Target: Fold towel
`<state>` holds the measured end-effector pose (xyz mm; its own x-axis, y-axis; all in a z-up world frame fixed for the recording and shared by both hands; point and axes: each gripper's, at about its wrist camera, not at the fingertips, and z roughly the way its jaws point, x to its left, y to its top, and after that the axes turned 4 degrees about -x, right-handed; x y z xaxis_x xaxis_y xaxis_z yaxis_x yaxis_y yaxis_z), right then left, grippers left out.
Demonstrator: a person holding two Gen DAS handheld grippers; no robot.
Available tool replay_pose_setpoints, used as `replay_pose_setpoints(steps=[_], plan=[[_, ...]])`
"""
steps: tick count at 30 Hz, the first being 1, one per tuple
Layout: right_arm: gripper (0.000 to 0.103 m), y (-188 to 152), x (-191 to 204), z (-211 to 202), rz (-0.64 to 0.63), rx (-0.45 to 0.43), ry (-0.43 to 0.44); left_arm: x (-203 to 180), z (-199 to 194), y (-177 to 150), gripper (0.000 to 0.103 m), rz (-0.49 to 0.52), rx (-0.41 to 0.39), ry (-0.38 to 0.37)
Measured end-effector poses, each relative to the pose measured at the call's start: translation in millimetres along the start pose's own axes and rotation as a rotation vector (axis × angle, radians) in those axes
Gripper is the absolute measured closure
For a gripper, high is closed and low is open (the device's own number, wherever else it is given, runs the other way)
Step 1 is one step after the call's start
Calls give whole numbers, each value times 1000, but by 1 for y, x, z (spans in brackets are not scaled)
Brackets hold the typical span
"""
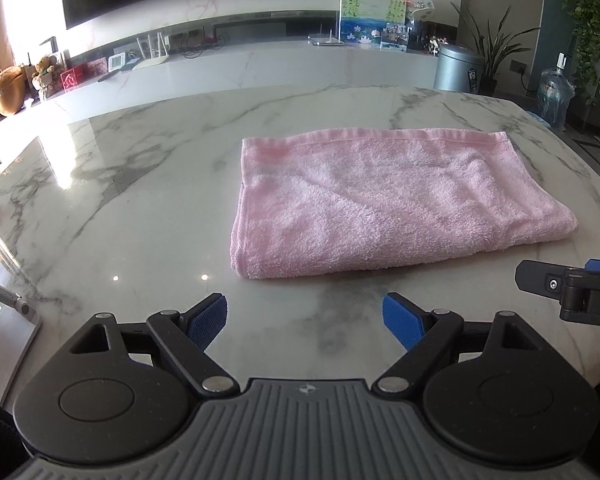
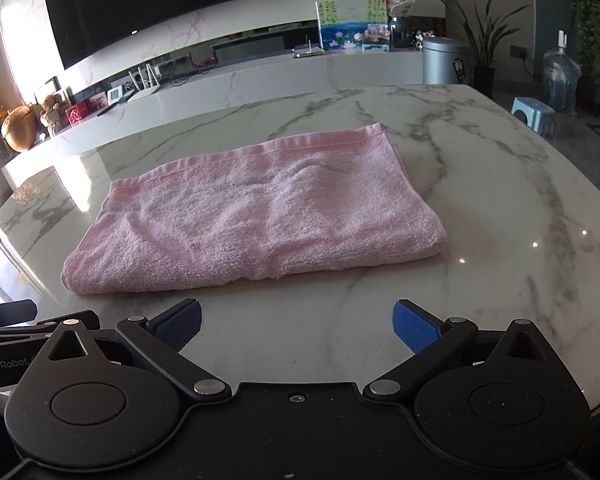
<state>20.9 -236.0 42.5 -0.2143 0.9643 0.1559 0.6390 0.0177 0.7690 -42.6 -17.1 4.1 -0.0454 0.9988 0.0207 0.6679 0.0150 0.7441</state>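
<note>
Pink towel [image 1: 384, 204] lies folded on marble table [image 1: 148, 208], w/ left gripper [image 1: 304, 326] & right gripper [image 2: 296, 326] spread wide, holding nothing, just short of it. Soft, light, floppy terry; I'd pinch the near corners.

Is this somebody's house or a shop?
Most likely a house, probably a living room: a big dark TV hangs on the wall, leafy plants stand in a corner, and a pink towel lies on a marble table.
</note>
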Motion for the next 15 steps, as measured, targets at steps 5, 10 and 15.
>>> replay_pose_setpoints(steps=[5, 10, 15], plan=[[1, -1, 2, -4, 1, -17, 16, 4, -1, 0, 18, -32, 0, 7], [1, -3, 5, -6, -11, -20, 16, 2, 1, -1, 18, -24, 11, 18], [1, -3, 4, -7, -8, -17, 18, 1, 1, -2, 18, -22, 16, 20]])
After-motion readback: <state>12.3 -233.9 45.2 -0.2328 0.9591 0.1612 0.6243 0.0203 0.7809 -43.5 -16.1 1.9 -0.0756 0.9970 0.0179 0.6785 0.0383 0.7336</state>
